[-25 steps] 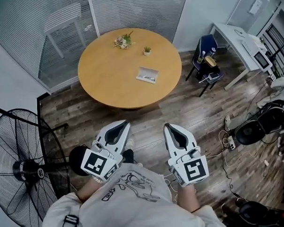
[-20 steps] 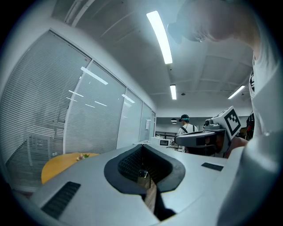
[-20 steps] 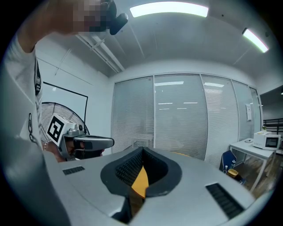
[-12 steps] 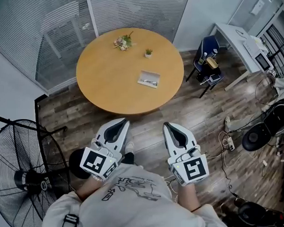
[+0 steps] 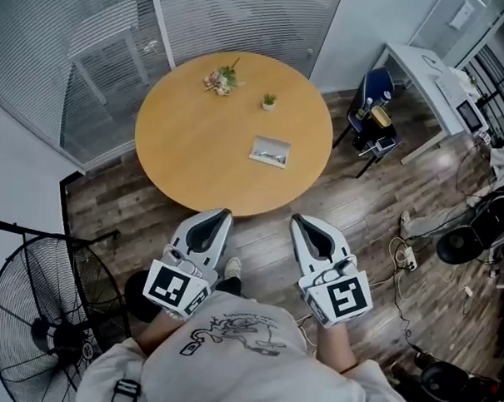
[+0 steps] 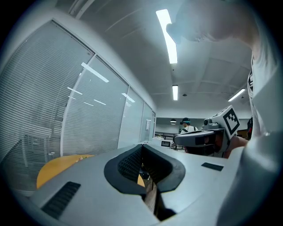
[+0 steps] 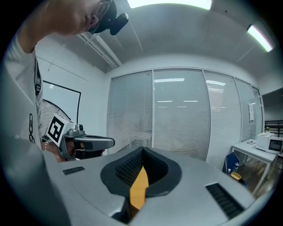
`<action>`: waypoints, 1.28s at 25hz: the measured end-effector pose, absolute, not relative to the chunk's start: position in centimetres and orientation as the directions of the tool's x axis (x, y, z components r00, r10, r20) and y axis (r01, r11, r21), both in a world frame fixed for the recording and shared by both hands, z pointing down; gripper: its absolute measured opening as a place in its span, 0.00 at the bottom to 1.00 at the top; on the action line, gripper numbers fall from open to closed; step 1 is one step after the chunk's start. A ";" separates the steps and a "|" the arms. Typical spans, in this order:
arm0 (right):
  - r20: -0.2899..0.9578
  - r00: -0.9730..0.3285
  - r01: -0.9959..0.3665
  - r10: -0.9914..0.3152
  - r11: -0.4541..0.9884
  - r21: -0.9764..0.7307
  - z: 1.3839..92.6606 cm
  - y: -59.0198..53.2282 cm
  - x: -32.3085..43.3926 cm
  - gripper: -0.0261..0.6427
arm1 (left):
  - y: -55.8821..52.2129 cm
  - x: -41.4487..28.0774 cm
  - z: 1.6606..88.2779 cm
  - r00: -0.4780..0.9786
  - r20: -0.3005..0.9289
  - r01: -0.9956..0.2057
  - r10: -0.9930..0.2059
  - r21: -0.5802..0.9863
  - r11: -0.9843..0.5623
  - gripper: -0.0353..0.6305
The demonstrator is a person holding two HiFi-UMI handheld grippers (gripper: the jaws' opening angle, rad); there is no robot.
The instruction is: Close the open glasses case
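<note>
Round wooden desk [image 5: 196,144] fills the upper middle of your head view, and you're standing short of its near edge. Your left tool [image 5: 220,214] and right tool [image 5: 299,221] hang side by side in front of your chest. Both point toward the desk, neither over it yet. Each has its jaws pressed together with nothing between them.

Now the open glasses case [image 5: 270,151]: it lies flat on the desk, right of centre and toward your side, well apart from both tools. It sits ahead, between the two lines they point along, and I'd judge it a touch nearer the right tool. Its long axis runs roughly side to side across your view. A small potted plant [image 5: 269,100] stands farther back, clear of the case.
</note>
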State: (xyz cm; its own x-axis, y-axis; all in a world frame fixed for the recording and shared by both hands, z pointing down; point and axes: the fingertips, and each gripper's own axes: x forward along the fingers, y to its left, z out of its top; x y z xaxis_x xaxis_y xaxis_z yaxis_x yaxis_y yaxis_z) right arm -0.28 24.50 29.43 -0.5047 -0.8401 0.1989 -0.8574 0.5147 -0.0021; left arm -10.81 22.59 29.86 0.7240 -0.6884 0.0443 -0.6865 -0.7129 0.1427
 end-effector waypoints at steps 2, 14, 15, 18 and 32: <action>0.199 -0.512 -0.852 -0.835 0.523 0.000 29.4 23.2 -0.9 0.05 | 21.4 -11.3 29.7 0.722 0.040 -0.688 -0.691 0.144 -0.711 0.09; 0.203 -0.515 -0.850 -0.833 0.527 0.007 29.5 17.2 -4.1 0.05 | 15.8 -14.5 30.0 0.723 0.035 -0.688 -0.690 0.137 -0.713 0.09; 0.204 -0.513 -0.851 -0.834 0.525 0.005 29.6 17.0 -4.3 0.05 | 15.5 -14.6 30.1 0.726 0.036 -0.684 -0.687 0.136 -0.716 0.09; 0.210 -0.513 -0.852 -0.833 0.524 -0.002 30.0 16.4 -4.4 0.05 | 14.9 -14.5 30.3 0.732 0.040 -0.678 -0.680 0.132 -0.723 0.09; 0.217 -0.505 -0.857 -0.836 0.516 -0.007 31.1 14.4 -2.5 0.05 | 13.0 -12.7 31.5 0.737 0.054 -0.674 -0.674 0.135 -0.726 0.09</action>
State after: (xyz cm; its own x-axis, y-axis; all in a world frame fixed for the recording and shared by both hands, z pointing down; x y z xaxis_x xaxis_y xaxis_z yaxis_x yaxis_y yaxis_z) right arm -2.47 14.37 31.14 -0.5048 -0.8356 0.2169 -0.8567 0.5157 -0.0069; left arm -12.73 13.01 31.49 0.7369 -0.6738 0.0535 -0.6740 -0.7264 0.1347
